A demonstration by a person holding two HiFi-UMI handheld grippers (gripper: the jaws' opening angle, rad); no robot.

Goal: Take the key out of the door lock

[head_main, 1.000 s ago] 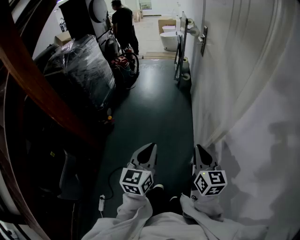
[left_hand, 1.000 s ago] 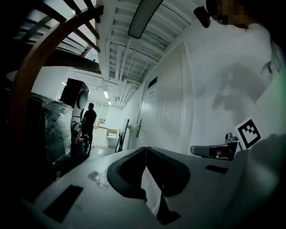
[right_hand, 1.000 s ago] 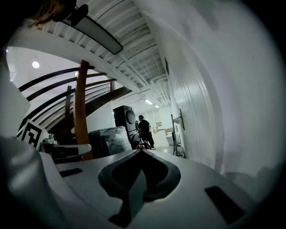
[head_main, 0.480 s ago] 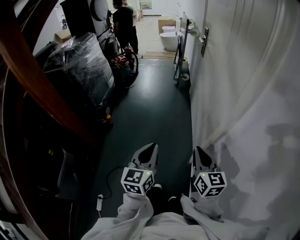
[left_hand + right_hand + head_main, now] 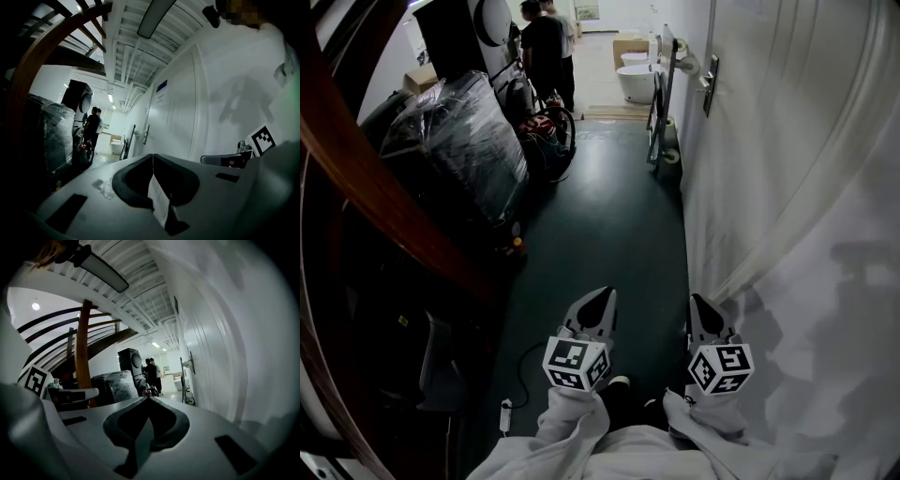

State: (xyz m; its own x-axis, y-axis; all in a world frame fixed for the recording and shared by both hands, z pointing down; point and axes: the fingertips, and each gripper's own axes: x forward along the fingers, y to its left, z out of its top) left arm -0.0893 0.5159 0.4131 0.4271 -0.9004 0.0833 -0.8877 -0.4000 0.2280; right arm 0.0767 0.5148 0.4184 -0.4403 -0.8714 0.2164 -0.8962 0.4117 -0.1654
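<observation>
While the task is waiting on an approach, the white wall (image 5: pixel 787 150) is filling the head view from one to five o'clock. The dark floor (image 5: pixel 609 225) is running up the middle toward twelve. A plastic-wrapped load (image 5: pixel 459 141) is sitting at ten o'clock, and two people (image 5: pixel 546 42) are standing at the far end near twelve.

The left gripper (image 5: pixel 601 294) and right gripper (image 5: pixel 699 300) are hanging side by side at six o'clock. Both have their jaws pressed together with nothing between them, as each gripper view is showing.

The lock plate (image 5: pixel 709 84) with its lever is sitting far off on the wall at one o'clock, well apart from both tools. The key should be there, but it is too small to make out from here.

The step in hand is probably closing that gap. Doing it well means walking along the wall until the plate is lying near centre. The nearer, right gripper's jaws should be opening before they arrive. The jaws should be squaring up flat on the key's head, then drawing straight out along the keyway without twisting or levering.
</observation>
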